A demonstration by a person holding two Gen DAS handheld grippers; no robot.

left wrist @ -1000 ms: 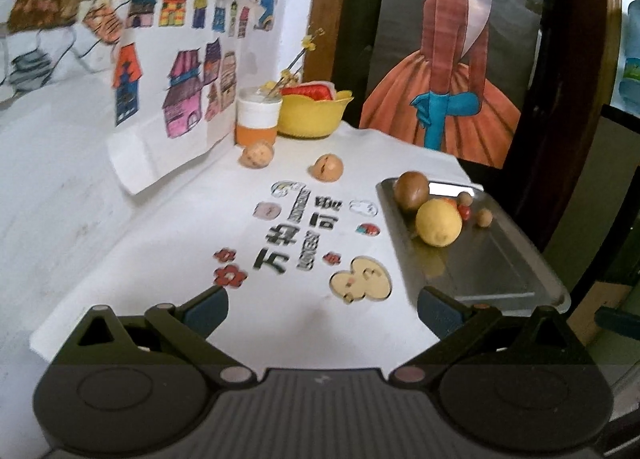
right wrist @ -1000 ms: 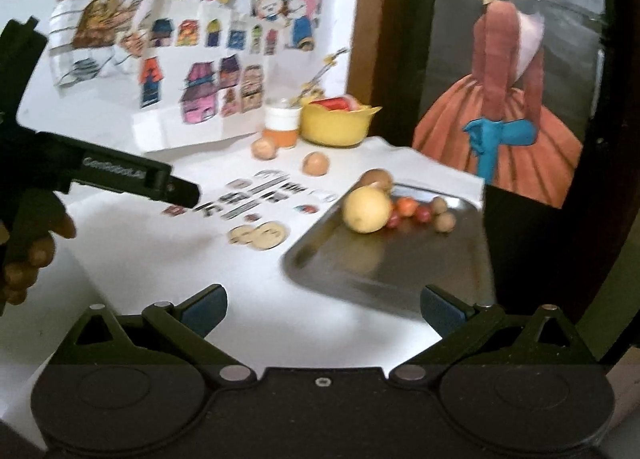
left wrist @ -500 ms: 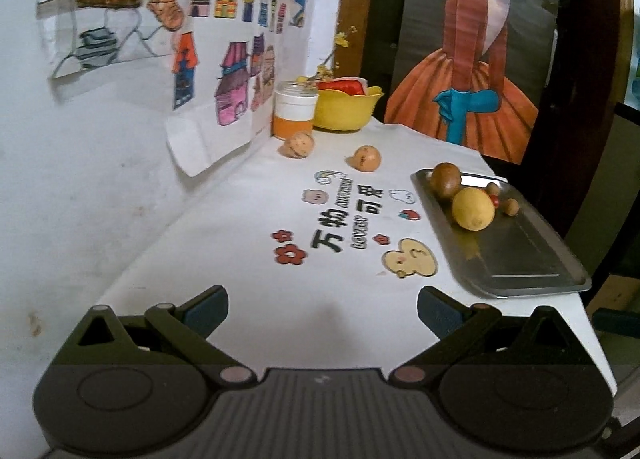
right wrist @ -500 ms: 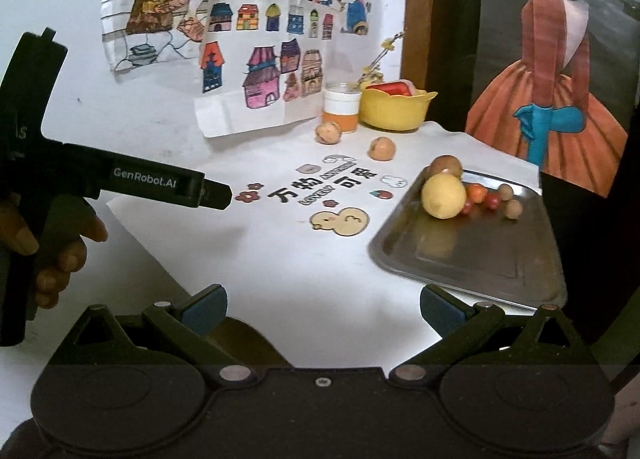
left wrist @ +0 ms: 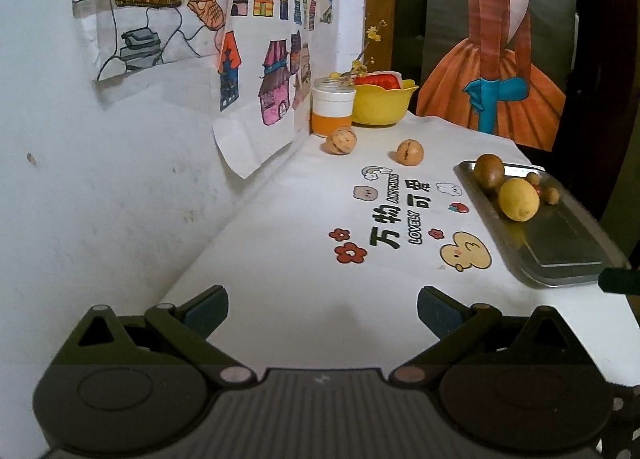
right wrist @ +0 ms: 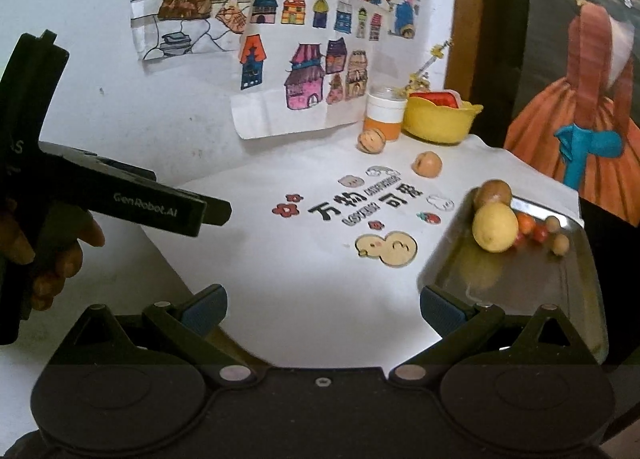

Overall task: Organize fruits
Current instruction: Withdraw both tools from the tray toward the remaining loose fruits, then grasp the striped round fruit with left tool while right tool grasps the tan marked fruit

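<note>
Both tools are sitting back from the fruit, near the front edge of the table, and both are empty. The left gripper (left wrist: pixel 322 309) is holding its two fingers wide apart with nothing between them. The right gripper (right wrist: pixel 323 309) is doing the same: wide apart, nothing in it.

Ahead of the right gripper and a little to its right, the metal tray (right wrist: pixel 520 291) is lying on the white table cloth (right wrist: pixel 304 283). Some fruit is already sitting at the far end of the tray: a big yellow lemon (right wrist: pixel 495 228), a round brown fruit (right wrist: pixel 492 192) touching it from behind, and a few small red and tan ones (right wrist: pixel 538 233) just beside the lemon. They are too small to name. So that part is looking done.

Two fruits are not in the tray yet. Far ahead of the left gripper, a tan fruit with dark stripes (left wrist: pixel 340 141) is lying just in front of the white and orange jar (left wrist: pixel 333 112). A second tan fruit (left wrist: pixel 409 152) is lying a little to the right of it, between the jar and the tray. Behind them a yellow bowl (left wrist: pixel 383 103) is holding something red.

I think these two loose fruits are what is left. Both are lying well ahead of the fingers, so either tool is needing a long reach forward before it can close on one.
</note>
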